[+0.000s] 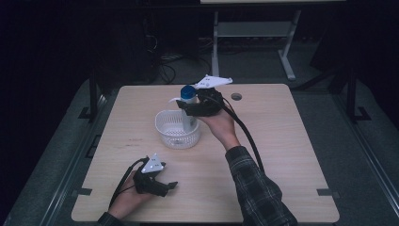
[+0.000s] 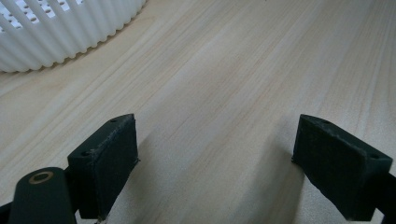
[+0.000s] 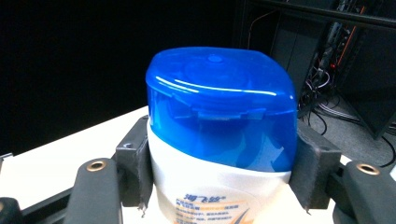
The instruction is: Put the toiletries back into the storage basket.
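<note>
A white bottle with a blue cap (image 1: pixel 189 104) stands upright over the white ribbed basket (image 1: pixel 164 123), its lower part inside the basket rim. My right gripper (image 1: pixel 194 109) is shut on the bottle just below the cap; in the right gripper view both pads press the sides of the bottle (image 3: pixel 219 140). My left gripper (image 1: pixel 170 186) rests low over the table near the front left, jaws wide apart with bare wood between them. The left gripper view has the basket wall (image 2: pixel 60 32) at the top left.
The wooden table (image 1: pixel 282 141) has a round cable hole (image 1: pixel 236 96) at the back. A white desk frame (image 1: pixel 254 33) and cables stand on the dark floor behind. Black cables trail from both grippers.
</note>
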Motion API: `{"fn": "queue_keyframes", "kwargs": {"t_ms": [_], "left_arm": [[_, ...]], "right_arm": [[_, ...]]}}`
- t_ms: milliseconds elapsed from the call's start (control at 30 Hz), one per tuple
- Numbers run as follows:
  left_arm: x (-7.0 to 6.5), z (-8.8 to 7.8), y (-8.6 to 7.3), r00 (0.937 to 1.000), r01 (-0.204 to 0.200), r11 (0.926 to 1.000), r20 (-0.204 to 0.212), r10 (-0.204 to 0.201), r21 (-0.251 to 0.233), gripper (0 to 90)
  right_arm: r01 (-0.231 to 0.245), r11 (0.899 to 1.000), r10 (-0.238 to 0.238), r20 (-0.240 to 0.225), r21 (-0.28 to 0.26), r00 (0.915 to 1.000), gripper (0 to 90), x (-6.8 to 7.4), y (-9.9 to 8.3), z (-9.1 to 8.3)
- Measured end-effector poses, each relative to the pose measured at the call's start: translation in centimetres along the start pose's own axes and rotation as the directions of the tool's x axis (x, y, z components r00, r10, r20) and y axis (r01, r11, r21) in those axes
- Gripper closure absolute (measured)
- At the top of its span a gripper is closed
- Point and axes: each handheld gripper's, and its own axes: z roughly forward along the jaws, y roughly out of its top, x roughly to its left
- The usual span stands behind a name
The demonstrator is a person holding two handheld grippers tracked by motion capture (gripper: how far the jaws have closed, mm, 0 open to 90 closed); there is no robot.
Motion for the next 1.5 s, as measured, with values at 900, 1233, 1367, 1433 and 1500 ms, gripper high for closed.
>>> {"fn": "queue_keyframes", "kwargs": {"t_ms": [900, 1233, 1367, 1433, 1500], "left_arm": [[0.0, 0.0, 0.1, 0.9999, -0.009, 0.9999, 0.007, 0.009, 0.006, 12.8], [-0.1, 0.0, 0.1, 0.9999, -0.009, 0.9999, 0.01, 0.009, 0.006, 12.8], [-0.1, 0.0, 0.1, 0.9999, -0.009, 0.9999, 0.01, 0.009, 0.005, 12.8], [-0.1, 0.0, 0.1, 0.9999, -0.01, 0.9999, 0.009, 0.01, 0.005, 12.8], [-0.1, 0.0, 0.1, 0.9999, -0.01, 0.9999, 0.008, 0.01, 0.006, 12.9]], "right_arm": [[-0.032, 0.997, 0.031, 0.009, 0.077, 0.9995, 34.3, -0.4, -3.2, 2.3], [-0.034, 0.994, 0.033, 0.014, 0.103, 0.9993, 34.4, -0.6, -4.1, 2.8], [-0.031, 0.993, 0.029, 0.013, 0.116, 0.9995, 34.4, -0.5, -4.4, 2.9], [-0.031, 0.992, 0.03, 0.014, 0.122, 0.9995, 34.3, -0.5, -4.5, 3.0], [-0.03, 0.99, 0.028, 0.01, 0.137, 0.9995, 34.3, -0.4, -4.8, 3.2]]}}
